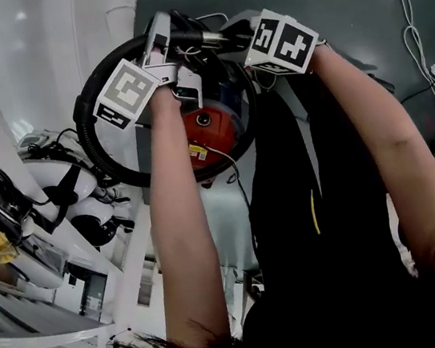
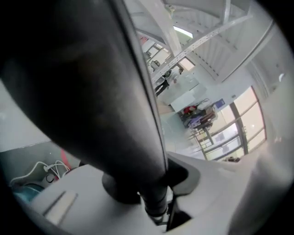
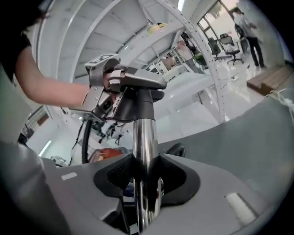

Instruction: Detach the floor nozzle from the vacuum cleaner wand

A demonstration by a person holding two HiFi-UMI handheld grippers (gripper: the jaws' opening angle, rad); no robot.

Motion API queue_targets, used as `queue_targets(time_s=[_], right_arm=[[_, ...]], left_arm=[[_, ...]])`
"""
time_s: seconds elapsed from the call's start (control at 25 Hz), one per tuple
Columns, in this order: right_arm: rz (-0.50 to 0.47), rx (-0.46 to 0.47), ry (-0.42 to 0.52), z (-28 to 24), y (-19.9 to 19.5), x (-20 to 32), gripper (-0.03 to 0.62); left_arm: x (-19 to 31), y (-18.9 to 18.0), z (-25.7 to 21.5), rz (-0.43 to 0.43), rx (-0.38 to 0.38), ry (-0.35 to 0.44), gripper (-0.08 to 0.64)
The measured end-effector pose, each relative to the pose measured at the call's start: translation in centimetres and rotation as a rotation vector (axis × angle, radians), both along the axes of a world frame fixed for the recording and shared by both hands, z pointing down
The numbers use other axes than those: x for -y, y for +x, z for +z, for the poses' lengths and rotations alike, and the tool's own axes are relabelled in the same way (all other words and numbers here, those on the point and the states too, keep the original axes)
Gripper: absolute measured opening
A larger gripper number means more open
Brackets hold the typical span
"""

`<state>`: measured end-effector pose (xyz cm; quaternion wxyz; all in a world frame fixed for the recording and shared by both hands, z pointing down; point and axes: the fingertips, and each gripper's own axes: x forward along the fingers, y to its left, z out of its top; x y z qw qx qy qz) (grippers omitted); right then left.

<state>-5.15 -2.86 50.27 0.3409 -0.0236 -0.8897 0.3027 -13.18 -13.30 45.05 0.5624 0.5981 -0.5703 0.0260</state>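
The vacuum's chrome wand (image 3: 143, 151) runs upright between the jaws of my right gripper (image 3: 143, 186), whose black pads press on it from both sides. Atop the wand sits the black handle (image 3: 138, 94). My left gripper (image 3: 106, 85) grips that handle from the left. In the left gripper view the handle (image 2: 92, 92) fills the frame, and the left gripper (image 2: 155, 195) is closed on its narrow end. In the head view, both marker cubes are at the top, the left gripper (image 1: 161, 40) and right gripper (image 1: 239, 34) close together on the handle. No floor nozzle shows in any view.
A black hose (image 1: 97, 151) loops around a red canister vacuum (image 1: 209, 130) below the grippers. White machines (image 1: 66, 192) stand at the left. A white cable (image 1: 414, 34) lies on the grey floor at the right. A person (image 3: 248, 27) stands far off by office chairs.
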Motion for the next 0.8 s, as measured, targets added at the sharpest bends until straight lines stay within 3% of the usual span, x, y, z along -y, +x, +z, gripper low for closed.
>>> queue_targets(time_s=[0.04, 0.12, 0.2, 0.28, 0.36, 0.48, 0.56, 0.68, 0.8], right_arm=[[-0.014, 0.011, -0.034, -0.2, 0.1, -0.2, 0.17], [0.012, -0.032, 0.006, 0.0, 0.0, -0.2, 0.169], [0.086, -0.116, 0.138, 0.5, -0.1, 0.0, 0.169], [0.142, -0.182, 0.269, 0.6, -0.3, -0.1, 0.167], [0.148, -0.181, 0.298, 0.8, -0.1, -0.5, 0.166], [0.091, -0.058, 0.136, 0.5, 0.1, -1.4, 0.163], [0.074, -0.027, 0.073, 0.2, 0.4, -1.3, 0.151], [0.094, -0.128, 0.212, 0.4, 0.3, -0.9, 0.149], [0.103, -0.177, 0.359, 0.5, 0.4, -1.0, 0.146]], left_arm=[[-0.2, 0.0, 0.0, 0.002, -0.001, -0.004, 0.115], [-0.7, -0.6, 1.0, -0.04, 0.026, -0.09, 0.115], [-1.0, -1.8, 1.9, -0.117, 0.066, -0.184, 0.114], [-1.3, -2.4, 2.3, -0.163, 0.08, -0.229, 0.112], [-1.4, -2.2, 2.3, -0.144, 0.055, -0.218, 0.109], [-2.0, -1.9, 1.8, -0.088, 0.022, -0.154, 0.112], [-2.2, -2.2, 2.0, -0.104, 0.038, -0.157, 0.114], [-2.3, -3.3, 2.6, -0.198, 0.109, -0.199, 0.114], [-2.4, -3.7, 3.1, -0.224, 0.132, -0.219, 0.117]])
